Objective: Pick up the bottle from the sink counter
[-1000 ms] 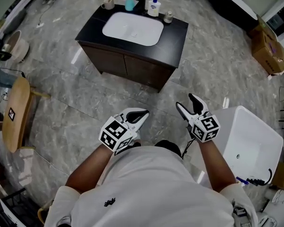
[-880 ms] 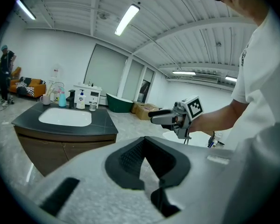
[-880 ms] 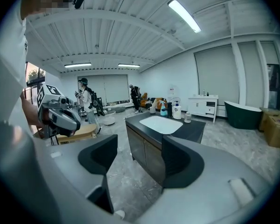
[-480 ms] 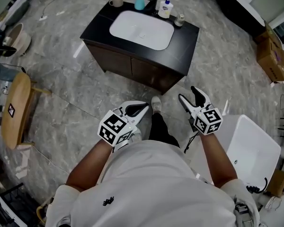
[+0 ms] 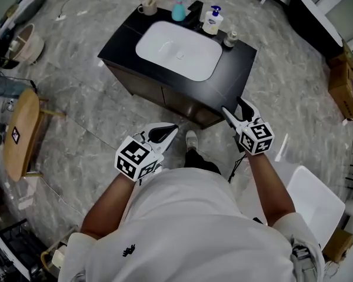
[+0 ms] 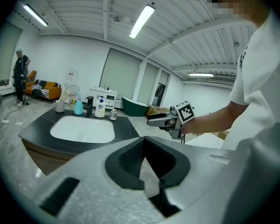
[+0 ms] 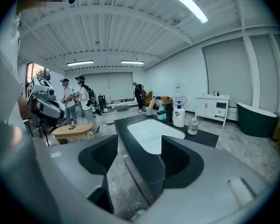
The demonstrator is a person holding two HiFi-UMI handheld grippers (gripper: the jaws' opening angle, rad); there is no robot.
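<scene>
Both now nearer the sink counter [image 5: 234, 60]: left gripper [image 5: 174, 128] clenched, right gripper [image 5: 232, 106] released.

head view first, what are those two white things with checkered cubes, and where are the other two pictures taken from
A person holds two two-jaw grippers; the cubes are part of them. The head view looks down from the person's head: left gripper, jaws together, right gripper, jaws apart, both empty. The other pictures come from a camera on each gripper. Ahead, the black counter carries a white basin, cup, teal spray bottle, tap, pump bottle and small jar.
</scene>
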